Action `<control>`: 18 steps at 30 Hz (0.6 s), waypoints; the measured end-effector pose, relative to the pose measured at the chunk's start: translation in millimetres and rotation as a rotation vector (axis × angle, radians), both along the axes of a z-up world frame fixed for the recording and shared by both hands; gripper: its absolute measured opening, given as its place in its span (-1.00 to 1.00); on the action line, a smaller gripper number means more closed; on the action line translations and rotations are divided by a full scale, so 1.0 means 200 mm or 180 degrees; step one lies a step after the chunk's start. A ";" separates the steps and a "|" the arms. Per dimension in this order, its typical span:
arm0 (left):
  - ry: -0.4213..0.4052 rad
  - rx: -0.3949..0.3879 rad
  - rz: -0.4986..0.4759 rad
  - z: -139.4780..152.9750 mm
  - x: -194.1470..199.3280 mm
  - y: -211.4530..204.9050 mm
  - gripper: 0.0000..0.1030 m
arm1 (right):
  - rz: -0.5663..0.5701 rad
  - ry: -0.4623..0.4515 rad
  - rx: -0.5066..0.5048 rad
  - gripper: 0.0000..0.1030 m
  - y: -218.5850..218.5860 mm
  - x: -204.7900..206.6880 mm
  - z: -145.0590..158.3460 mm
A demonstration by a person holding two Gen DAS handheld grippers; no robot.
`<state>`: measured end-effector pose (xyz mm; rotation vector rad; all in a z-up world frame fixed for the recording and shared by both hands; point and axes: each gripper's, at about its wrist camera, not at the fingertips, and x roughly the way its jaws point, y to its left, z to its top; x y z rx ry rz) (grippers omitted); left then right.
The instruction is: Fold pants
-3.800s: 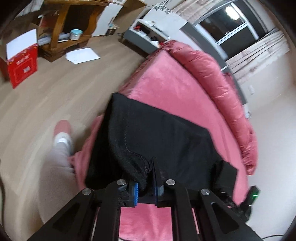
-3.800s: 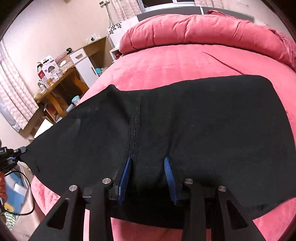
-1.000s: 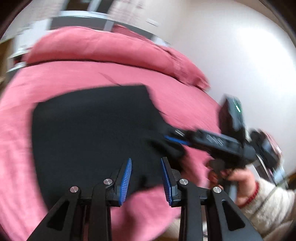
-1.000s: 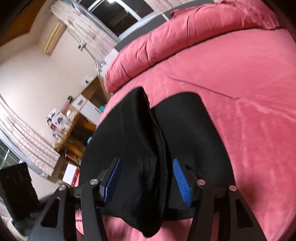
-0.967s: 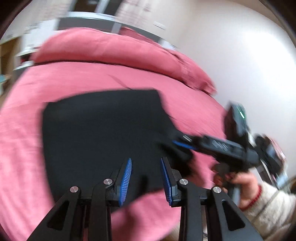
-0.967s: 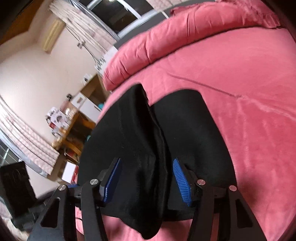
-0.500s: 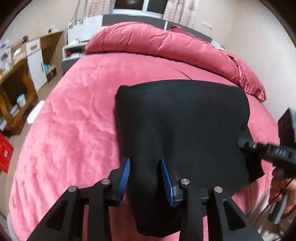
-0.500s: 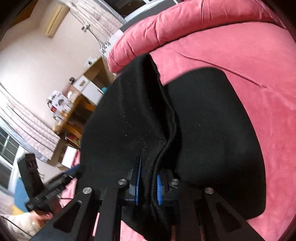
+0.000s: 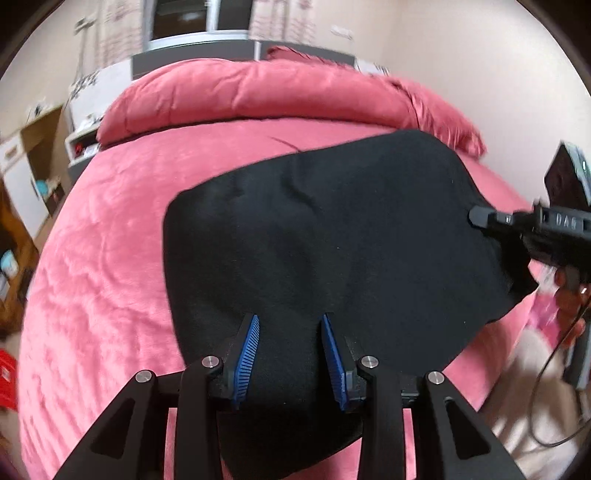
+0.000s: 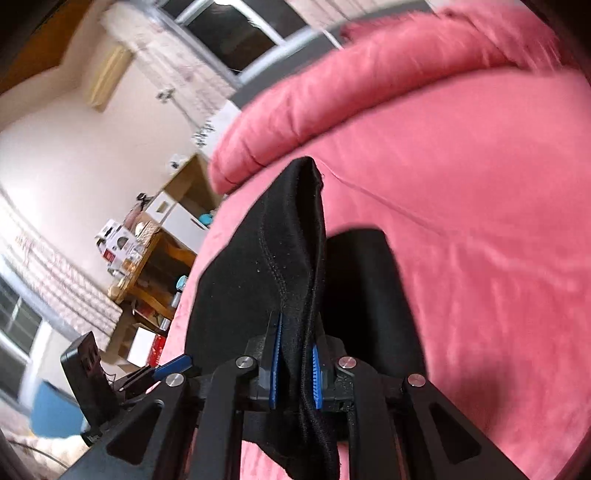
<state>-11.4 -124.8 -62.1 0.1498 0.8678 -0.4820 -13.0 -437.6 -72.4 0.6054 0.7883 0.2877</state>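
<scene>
The right tool [image 10: 294,363] has just clamped the black pants [image 9: 332,236] on the pink bed [image 9: 103,266], while the left tool [image 9: 290,345] straddles the cloth with jaws apart.

Both wrist cameras sat close above the black fabric pants [image 9: 332,240], looking down toward twelve o'clock across the pink plush bed [image 10: 480,221]; both shared the rolled pink duvet [image 9: 258,96] beyond.

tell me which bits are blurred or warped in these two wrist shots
Left wrist view: the black pants are fairly sharp, the right gripper and room edges smear, and fisheye bows the pink bed. Right wrist view: the window and wall streak; the fingers stay crisp.
</scene>
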 end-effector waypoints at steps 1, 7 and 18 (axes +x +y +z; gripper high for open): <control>-0.0001 0.0061 -0.0017 -0.02 0.00 -0.02 -0.33 | -0.0027 0.0046 -0.0004 -0.74 -0.01 0.00 -0.04; 0.0046 0.0264 -0.0043 -0.07 0.04 -0.08 -0.24 | -0.0192 0.0227 -0.0196 -0.68 -0.03 0.04 -0.22; 0.0065 -0.0145 0.0300 0.12 0.09 0.04 -0.23 | -0.0451 -0.0199 -0.0799 -0.41 0.06 -0.04 0.08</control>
